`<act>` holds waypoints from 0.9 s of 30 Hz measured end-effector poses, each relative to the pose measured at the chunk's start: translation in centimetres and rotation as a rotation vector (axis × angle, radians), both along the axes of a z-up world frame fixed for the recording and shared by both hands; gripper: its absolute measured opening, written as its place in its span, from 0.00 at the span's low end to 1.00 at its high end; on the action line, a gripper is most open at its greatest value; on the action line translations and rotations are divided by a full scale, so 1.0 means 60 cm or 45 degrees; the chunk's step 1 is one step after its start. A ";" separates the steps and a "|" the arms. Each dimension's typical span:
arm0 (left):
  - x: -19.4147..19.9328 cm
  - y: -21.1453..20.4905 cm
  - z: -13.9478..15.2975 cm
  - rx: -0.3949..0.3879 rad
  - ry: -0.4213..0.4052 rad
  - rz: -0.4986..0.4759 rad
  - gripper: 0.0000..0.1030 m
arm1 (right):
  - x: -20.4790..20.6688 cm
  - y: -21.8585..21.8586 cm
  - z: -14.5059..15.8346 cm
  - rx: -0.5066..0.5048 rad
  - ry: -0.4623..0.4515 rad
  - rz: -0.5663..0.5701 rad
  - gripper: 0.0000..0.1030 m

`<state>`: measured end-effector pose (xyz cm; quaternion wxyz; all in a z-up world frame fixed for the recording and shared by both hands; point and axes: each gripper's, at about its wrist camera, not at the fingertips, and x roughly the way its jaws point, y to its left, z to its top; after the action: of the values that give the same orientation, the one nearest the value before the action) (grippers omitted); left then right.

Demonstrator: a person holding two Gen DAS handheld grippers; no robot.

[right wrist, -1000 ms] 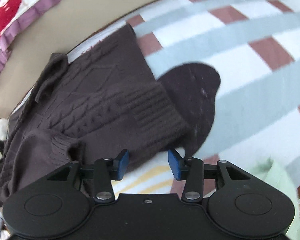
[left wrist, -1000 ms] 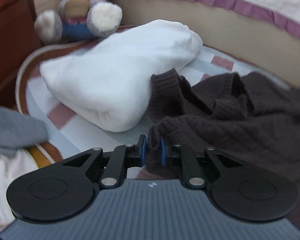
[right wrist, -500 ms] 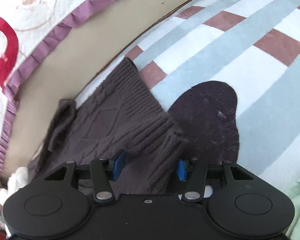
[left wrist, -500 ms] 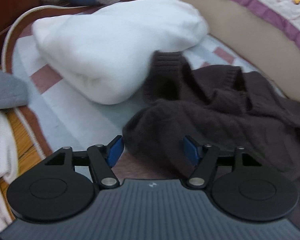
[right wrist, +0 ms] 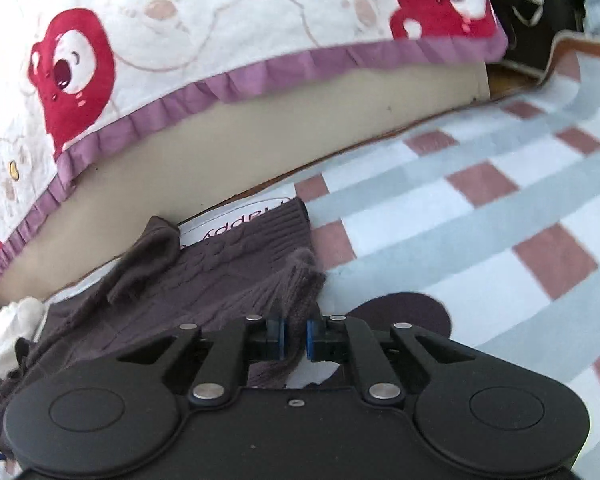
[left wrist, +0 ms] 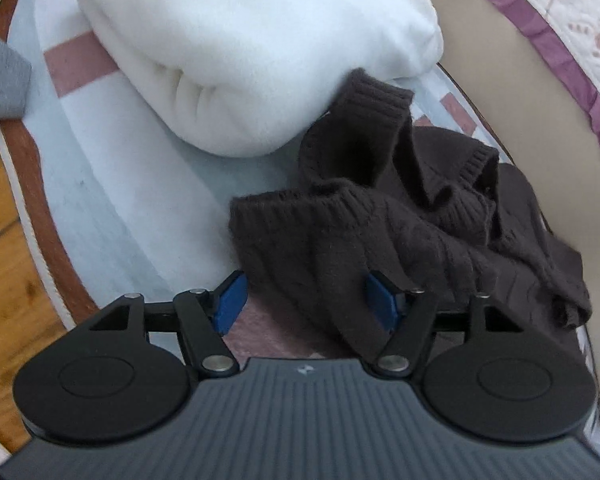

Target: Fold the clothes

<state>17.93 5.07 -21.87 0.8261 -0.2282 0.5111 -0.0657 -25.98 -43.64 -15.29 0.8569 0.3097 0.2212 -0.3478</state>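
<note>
- Left wrist view: our left gripper [left wrist: 304, 300] has its jaws apart and opening. A ribbed sleeve cuff [left wrist: 300, 216] of the dark brown sweater [left wrist: 440, 240] lies between the blue pads [left wrist: 230, 300], but they don't press on it.
- We read that as letting the cuff rest on the bed, or lining up for a fresh pinch. Either way, nothing is held on this side.
- The sweater sits bunched on the checked blanket [left wrist: 120, 184], its far cuff touching the rolled white garment [left wrist: 252, 52]. We guess that roll is parked at the edge as a finished piece, clear of the working area.
- A grey cloth [left wrist: 0, 80] pokes in at the left border; wooden floor [left wrist: 4, 240] shows past the bed edge.
- Right wrist view: our right gripper [right wrist: 294, 338] has its jaws clamped on a ribbed edge of the same sweater [right wrist: 204, 280]; the knit is pinched into a ridge rising from the pads.
- We judge this grip is for lifting or pulling that edge, either to spread the bunched body flat or to start a fold.
- The sweater lies along the blanket's [right wrist: 480, 216] side nearest the bear-print quilt [right wrist: 180, 40] with its purple trim, leaving open blanket to the right to lay it out.
- A dark round patch [right wrist: 416, 312] on the blanket sits just beside the jaws; we can't tell what it is.
- Folding looks barely begun: the sweater is crumpled, sleeves loose.
</note>
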 end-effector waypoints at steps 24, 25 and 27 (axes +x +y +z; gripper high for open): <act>-0.097 -0.133 0.132 0.407 -0.390 -0.193 0.14 | -0.048 -0.016 0.073 -0.188 -0.140 0.079 0.08; -0.108 -0.134 0.132 0.409 -0.372 -0.188 0.14 | -0.059 -0.009 0.080 -0.227 -0.117 0.073 0.08; -0.133 -0.149 0.123 0.458 -0.342 -0.205 0.14 | -0.083 -0.004 0.081 -0.230 -0.089 0.044 0.08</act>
<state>9.97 -3.86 -14.51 0.9061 -0.0250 0.4166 -0.0691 -30.99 -43.87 -10.44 0.8944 0.2393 0.1642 -0.3404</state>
